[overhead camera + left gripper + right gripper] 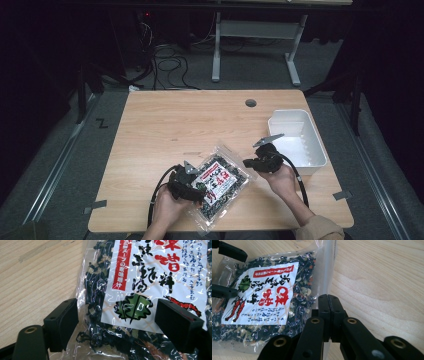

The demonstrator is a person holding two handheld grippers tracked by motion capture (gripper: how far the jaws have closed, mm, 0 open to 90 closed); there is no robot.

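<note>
A clear bag of dark dried greens with a white and red label lies flat near the table's front edge. My left gripper is at its left end. Its jaws stand wide apart over the bag, one at the clear side seam and one above the label, so the left gripper is open. My right gripper rests at the bag's right edge. There the right gripper has its jaws pressed together against the bag's clear border. Whether film is pinched between them I cannot tell.
A white plastic bin stands at the table's right side, just behind my right hand. Bare wood stretches across the middle and back, with a round cable hole near the far edge. Cables and a desk frame lie on the floor beyond.
</note>
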